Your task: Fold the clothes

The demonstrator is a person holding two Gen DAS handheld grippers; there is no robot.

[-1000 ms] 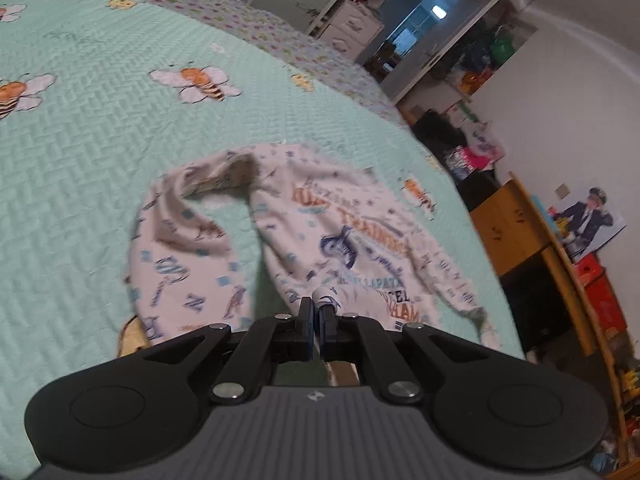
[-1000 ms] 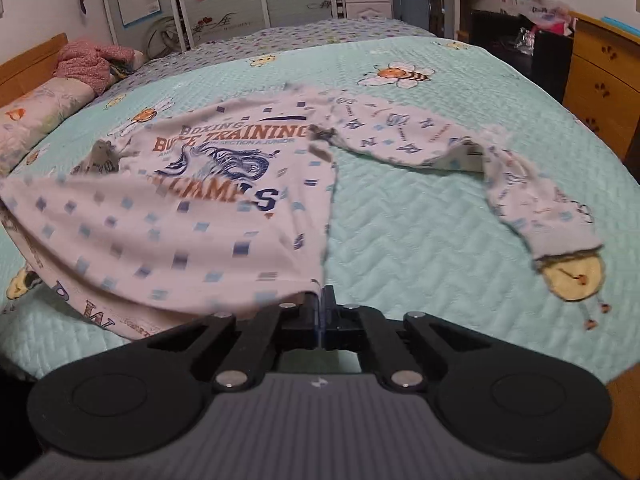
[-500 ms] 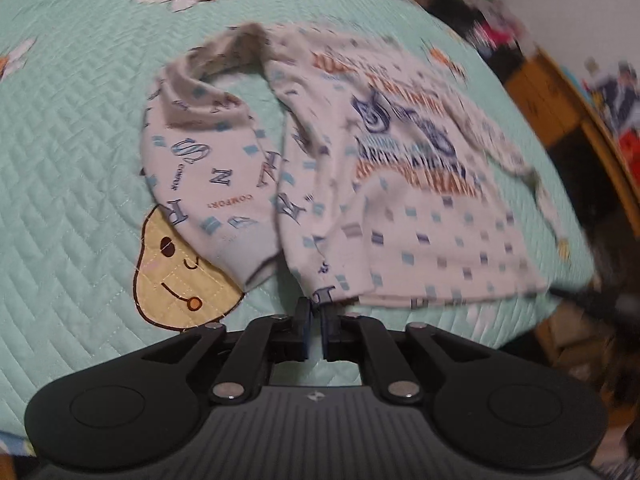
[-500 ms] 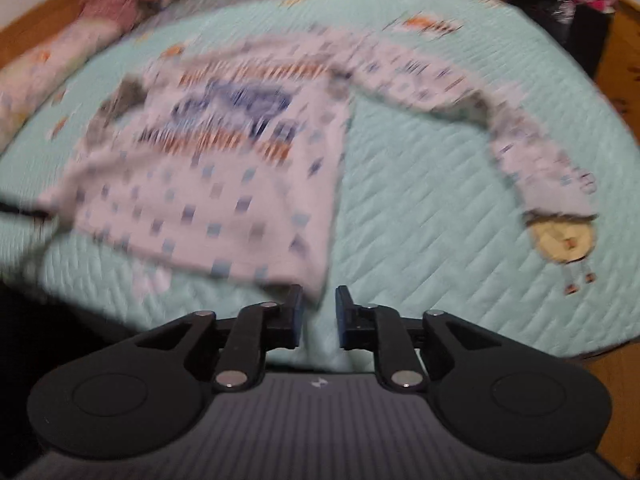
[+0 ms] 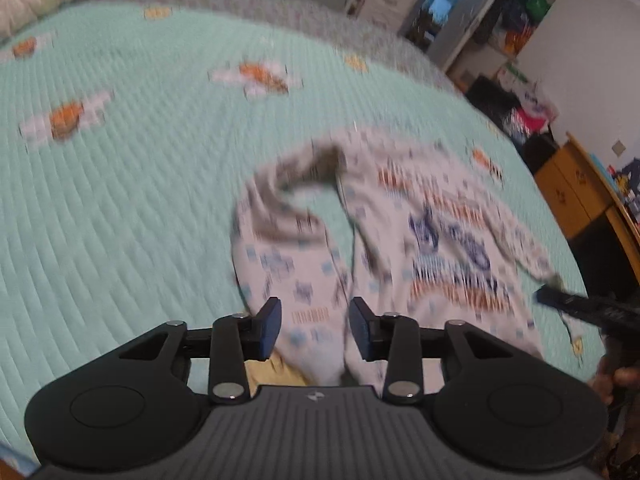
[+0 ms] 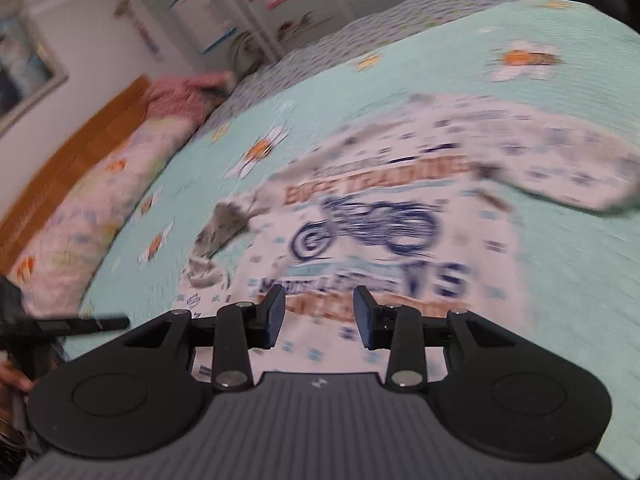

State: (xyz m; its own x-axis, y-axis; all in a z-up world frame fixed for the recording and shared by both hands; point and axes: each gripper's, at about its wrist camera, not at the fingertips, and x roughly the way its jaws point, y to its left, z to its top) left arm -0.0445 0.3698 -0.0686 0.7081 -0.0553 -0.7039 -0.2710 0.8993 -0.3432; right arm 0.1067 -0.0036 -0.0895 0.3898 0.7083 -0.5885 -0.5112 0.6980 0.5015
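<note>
My left gripper (image 5: 314, 328) and right gripper (image 6: 320, 316) opening, empty, above printed shirt (image 6: 380, 232) flat on green quilt (image 5: 120, 200), pillow (image 6: 80, 220) beside, collar pointing away from me.

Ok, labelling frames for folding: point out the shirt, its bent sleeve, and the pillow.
shirt (image 6: 376, 232), right wrist view, on the motorbike print.
bent sleeve (image 5: 280, 256), left wrist view, on the patterned forearm.
pillow (image 6: 80, 216), right wrist view, on its floral top.

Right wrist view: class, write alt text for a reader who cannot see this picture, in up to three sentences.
A white long-sleeved top with a motorbike print lies spread face up on a mint-green quilt. In the foreground the right gripper is opening above the shirt's lower part, with nothing pinched between its fingers. The picture is motion-blurred; a pink garment lies near the wooden headboard.
</note>
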